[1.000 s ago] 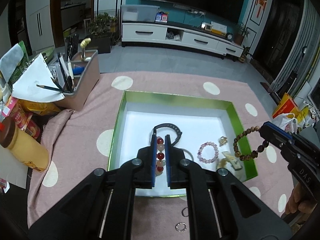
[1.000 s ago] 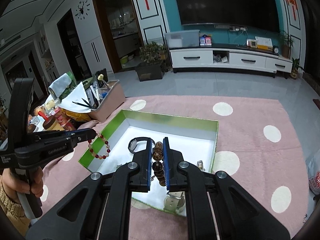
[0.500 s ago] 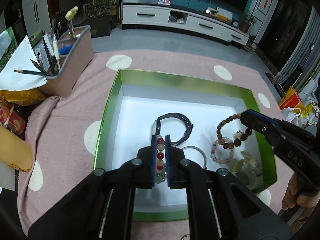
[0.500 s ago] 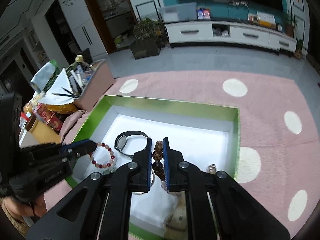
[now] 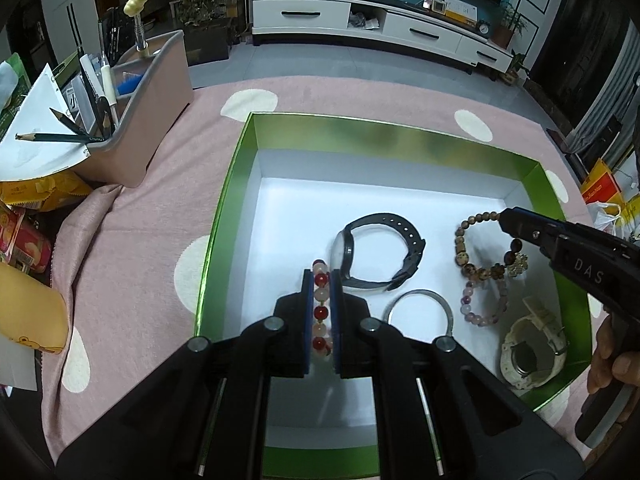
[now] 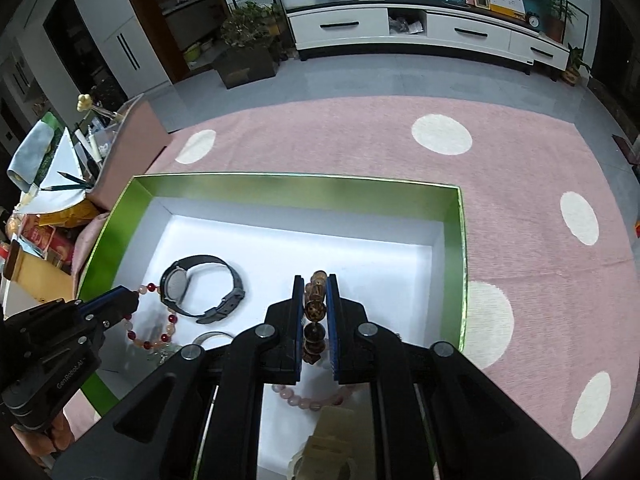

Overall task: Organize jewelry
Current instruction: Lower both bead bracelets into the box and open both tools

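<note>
A green box (image 5: 240, 184) with a white floor lies on the pink dotted cloth. My left gripper (image 5: 321, 276) is shut on a red and white bead bracelet (image 5: 320, 280), held low over the box's near left part; the bracelet also shows in the right wrist view (image 6: 150, 336). My right gripper (image 6: 315, 280) is shut on a brown bead bracelet (image 6: 314, 310), which hangs over the box's right part (image 5: 466, 240). In the box lie a black watch (image 5: 380, 252), a silver bangle (image 5: 418, 312), a pale purple bead bracelet (image 5: 482, 312) and a cream watch (image 5: 532, 352).
A grey-brown organiser (image 5: 140, 92) with pens, pencils and papers stands left of the box. Snack packets (image 5: 24, 236) and a yellow bottle (image 5: 28, 312) lie at the far left. The box's far half (image 6: 304, 240) holds nothing.
Both grippers have moved forward and down over the box with their bracelets. The brown bracelet has come from beyond the right rim to inside the box.
</note>
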